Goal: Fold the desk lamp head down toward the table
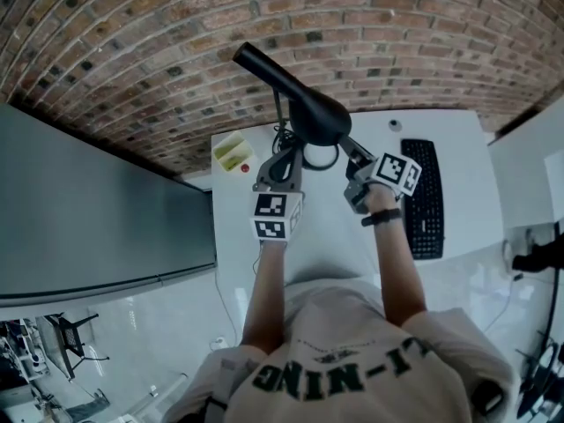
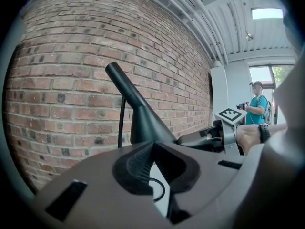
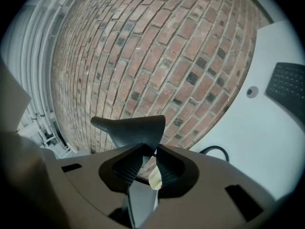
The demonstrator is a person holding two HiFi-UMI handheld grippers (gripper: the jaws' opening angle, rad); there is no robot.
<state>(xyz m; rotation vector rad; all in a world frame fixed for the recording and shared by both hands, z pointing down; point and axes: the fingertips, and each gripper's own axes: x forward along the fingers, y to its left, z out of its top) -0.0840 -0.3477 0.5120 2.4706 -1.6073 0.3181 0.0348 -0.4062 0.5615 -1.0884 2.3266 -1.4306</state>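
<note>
Checking the right gripper (image 3: 149, 150) first, we find its jaws nearly closed and, as far as we can judge, pinching the lower rim of the lamp head (image 3: 129, 128), which sits between and just above the tips. We judge the fold to be in hand, with the head not yet down. To do it well, we recommend holding a firm pinch on that rim and drawing it down in an arc about the hinge, not straight back toward the person, so the smooth shell does not slide out of the pads.

The left gripper (image 2: 152, 145) has its jaws pressed together at the tips with nothing seen between them. The head rises just beyond and above them, and the thin stem (image 2: 121, 123) stands to their left. We cannot tell whether this gripper bears on the lamp's foot. We advise that it steady the lamp low down, since tipping is the main risk.

The lamp head is matt black, with a narrow neck flaring to a wide mouth. The neck is tilted up toward the brick wall (image 3: 157, 56). Beyond the right jaws lie a loop of black cable (image 3: 215, 150) and the white table (image 3: 257, 142), with a keyboard (image 3: 288, 85) farther to their right.
</note>
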